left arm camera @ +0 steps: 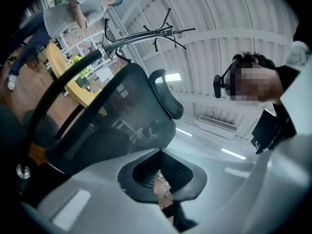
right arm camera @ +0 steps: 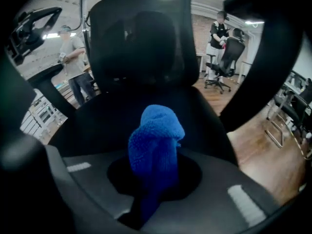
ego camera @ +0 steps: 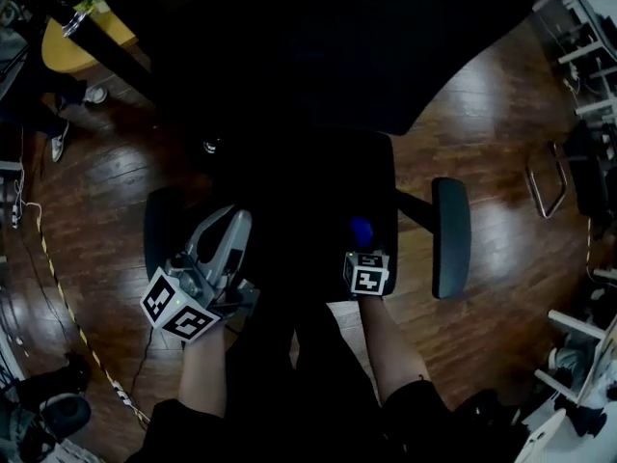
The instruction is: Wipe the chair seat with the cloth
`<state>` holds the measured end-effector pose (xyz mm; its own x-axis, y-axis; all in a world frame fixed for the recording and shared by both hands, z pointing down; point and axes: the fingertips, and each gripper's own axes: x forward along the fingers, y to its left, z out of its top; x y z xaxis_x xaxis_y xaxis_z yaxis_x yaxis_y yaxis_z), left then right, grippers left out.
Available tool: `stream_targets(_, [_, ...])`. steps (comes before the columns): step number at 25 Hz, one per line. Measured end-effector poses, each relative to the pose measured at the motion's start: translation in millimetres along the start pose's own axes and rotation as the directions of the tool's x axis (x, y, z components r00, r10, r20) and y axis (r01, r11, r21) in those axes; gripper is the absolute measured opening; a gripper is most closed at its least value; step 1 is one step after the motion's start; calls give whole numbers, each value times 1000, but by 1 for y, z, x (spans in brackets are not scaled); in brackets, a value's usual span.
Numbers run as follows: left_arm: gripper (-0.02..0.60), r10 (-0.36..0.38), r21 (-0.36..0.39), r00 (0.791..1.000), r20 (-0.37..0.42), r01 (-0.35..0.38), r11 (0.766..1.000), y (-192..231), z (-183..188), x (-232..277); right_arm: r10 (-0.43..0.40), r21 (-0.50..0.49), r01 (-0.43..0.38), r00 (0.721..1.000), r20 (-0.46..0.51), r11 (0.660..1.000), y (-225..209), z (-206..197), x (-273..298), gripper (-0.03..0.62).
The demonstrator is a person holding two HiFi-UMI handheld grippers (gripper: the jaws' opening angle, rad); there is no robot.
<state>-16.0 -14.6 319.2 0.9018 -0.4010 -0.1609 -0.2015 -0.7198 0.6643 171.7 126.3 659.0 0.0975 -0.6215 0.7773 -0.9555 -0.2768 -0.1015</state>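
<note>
Office – mesh chair (left arm camera: 112, 121), desk (ego camera: 63, 51), wood floor (ego camera: 96, 239)

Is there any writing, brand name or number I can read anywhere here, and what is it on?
No readable text anywhere.
On the left marker cube: black-and-white squares only, no words.
On the right marker cube: the same.
On the blue cloth: no label showing.
On the desk clutter in the left gripper view: too blurred to read.

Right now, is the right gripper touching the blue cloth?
Touching. In the right gripper view, the right gripper has its jaws clamped on the blue cloth.
</note>
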Motion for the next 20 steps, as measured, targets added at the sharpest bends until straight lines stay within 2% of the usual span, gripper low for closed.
stream_targets(2, [-8,-36,-4,999,-18,36,999,-11,-8,20,-73,30,73,997,11,997,-46,3,-14,34])
stream_targets(4, [-8,-62,-6,998,-27,62,998,-21,-14,36,-95,56,94,995,23,994,-76,3,-25,34])
stream_targets(8, [-8,-80,-13,996,-31,80,997,-33,-24,48,-91,51,89,995,35,995,-89,-1,-31,34])
stream_targets(12, [-8,-44,-2,999,-14,44,999,-27,-17,35,-117,29,116,992,41,993,-94,0,-33,34])
stream_targets(15, [-8,5,-2,999,38,-5,1000,-20,-5,11,-99,-24,100,994,36,995,-70,2,-38,34])
stream_targets(18, [-8,62,1,993,97,-63,998,-14,10,-12,20,-77,-17,999,37,997,-5,2,-34,34])
stream_targets(20, [-8,105,19,985,136,-109,994,-10,23,-31,125,-82,-124,992,3,989,49,-1,-24,34])
